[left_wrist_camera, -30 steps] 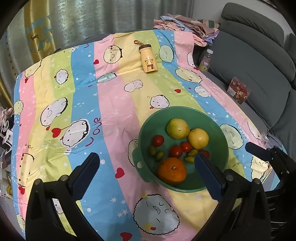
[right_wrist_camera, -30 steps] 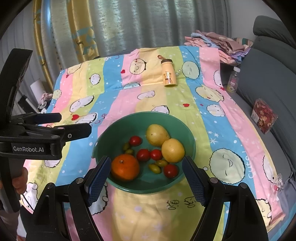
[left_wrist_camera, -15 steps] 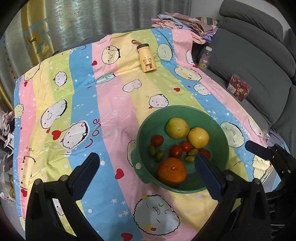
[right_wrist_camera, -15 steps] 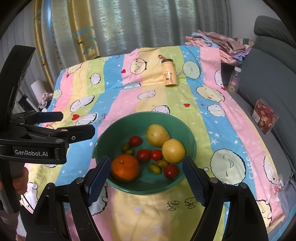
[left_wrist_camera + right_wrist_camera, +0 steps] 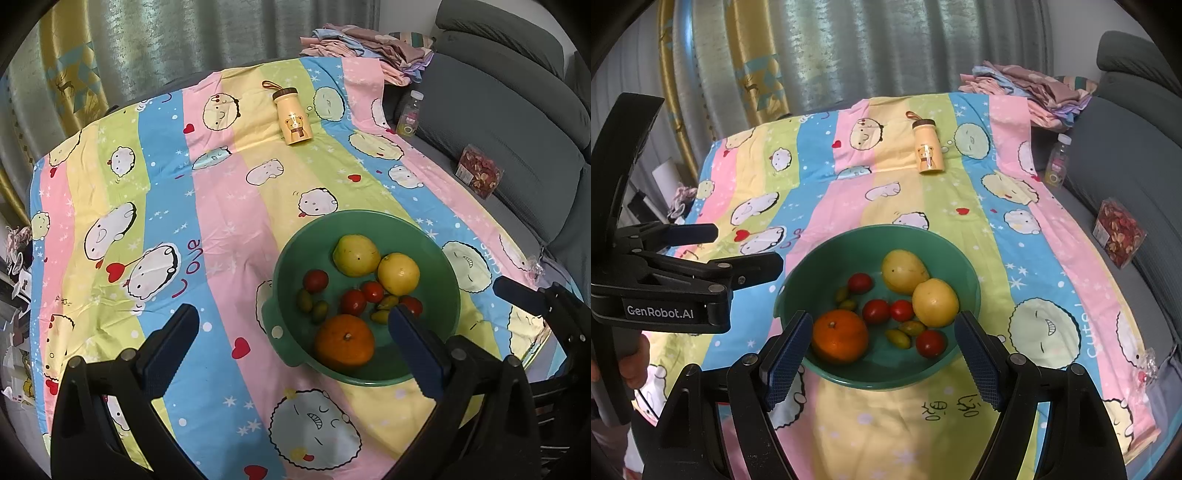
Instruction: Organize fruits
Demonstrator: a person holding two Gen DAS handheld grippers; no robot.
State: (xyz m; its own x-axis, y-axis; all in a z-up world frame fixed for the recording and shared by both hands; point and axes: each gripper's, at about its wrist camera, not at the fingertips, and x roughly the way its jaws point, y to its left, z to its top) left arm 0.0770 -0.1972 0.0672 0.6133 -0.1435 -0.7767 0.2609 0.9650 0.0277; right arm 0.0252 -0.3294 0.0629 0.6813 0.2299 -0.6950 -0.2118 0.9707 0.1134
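Observation:
A green bowl (image 5: 436,251) (image 5: 849,243) sits on the striped cartoon cloth and holds an orange (image 5: 344,342) (image 5: 840,335), two yellow fruits (image 5: 398,273) (image 5: 935,302), several small red tomatoes (image 5: 876,311) and several small green-yellow fruits (image 5: 898,338). My left gripper (image 5: 291,325) hangs open above the cloth, just left of the bowl's near side, with nothing between its fingers. My right gripper (image 5: 881,330) is open above the bowl's near rim, empty. The left gripper's body (image 5: 683,280) shows at the left of the right wrist view.
A yellow bear-print bottle (image 5: 291,120) (image 5: 927,151) lies at the far side of the cloth. A grey sofa (image 5: 517,122) on the right carries a small clear bottle (image 5: 409,114), a box of red snacks (image 5: 478,176) and folded cloths (image 5: 369,40). Curtains hang behind.

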